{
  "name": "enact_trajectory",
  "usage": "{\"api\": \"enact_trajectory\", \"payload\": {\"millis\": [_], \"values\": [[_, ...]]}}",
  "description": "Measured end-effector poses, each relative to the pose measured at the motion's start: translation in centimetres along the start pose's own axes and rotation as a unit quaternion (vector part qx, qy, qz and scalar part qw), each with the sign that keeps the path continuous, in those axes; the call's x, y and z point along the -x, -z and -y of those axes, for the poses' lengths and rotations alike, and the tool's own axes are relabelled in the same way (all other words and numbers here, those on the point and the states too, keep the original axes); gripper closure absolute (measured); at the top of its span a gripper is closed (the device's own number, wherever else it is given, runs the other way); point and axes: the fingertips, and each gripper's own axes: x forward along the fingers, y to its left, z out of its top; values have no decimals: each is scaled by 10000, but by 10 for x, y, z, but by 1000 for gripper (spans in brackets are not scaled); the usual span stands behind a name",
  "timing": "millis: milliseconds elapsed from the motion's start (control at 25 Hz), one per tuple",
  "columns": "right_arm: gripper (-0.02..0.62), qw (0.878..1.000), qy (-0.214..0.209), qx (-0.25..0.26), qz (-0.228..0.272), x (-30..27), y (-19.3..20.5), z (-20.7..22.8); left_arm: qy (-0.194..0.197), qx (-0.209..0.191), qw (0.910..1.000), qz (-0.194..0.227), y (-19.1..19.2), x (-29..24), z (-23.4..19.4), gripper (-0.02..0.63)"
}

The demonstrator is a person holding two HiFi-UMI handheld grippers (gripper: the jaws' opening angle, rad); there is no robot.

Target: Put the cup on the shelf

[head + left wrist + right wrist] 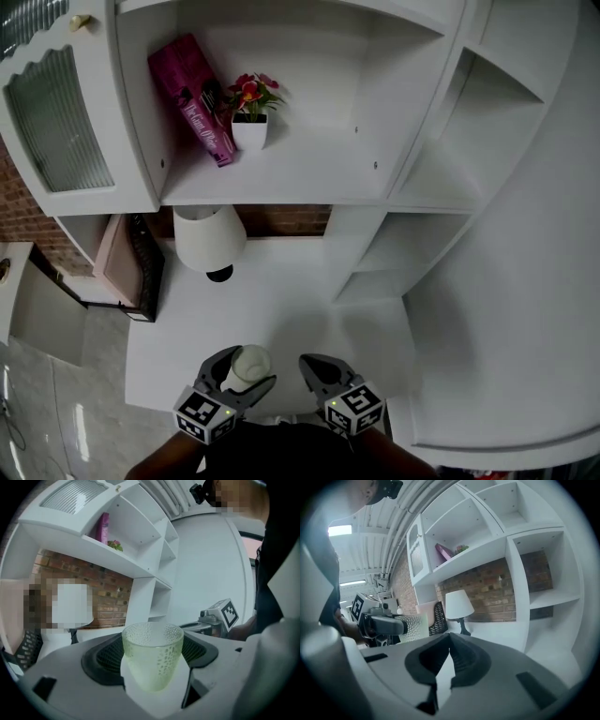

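Observation:
A pale green, dimpled glass cup (253, 357) (153, 665) stands upright between the jaws of my left gripper (247, 369) (152, 649), which is shut on it. It is held low over the front edge of the white desk (281, 300). The white shelf (300, 173) is far ahead and higher up. My right gripper (310, 365) (449, 638) is just right of the cup, shut with nothing between its jaws. In the right gripper view the cup (414, 626) shows at the left, held in the left gripper.
On the shelf's left end lean a pink book (193, 96) and a small white pot of red flowers (249, 127). A white table lamp (209, 237) stands on the desk under the shelf. Narrower side shelves (441, 178) step down at the right.

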Motion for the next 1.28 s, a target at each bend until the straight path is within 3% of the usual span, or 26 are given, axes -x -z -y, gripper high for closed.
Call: {"api": "enact_trajectory", "payload": {"millis": [240, 880, 1280], "values": [[591, 9997, -219, 80, 82, 4, -9, 6, -201, -25, 9998, 83, -6, -5, 9, 229], [591, 9986, -47, 156, 508, 32, -27, 4, -48, -378, 9991, 184, -24, -6, 30, 229], [591, 9985, -27, 71, 551, 34, -23, -6, 66, -361, 9993, 103, -24, 6, 37, 229]]}}
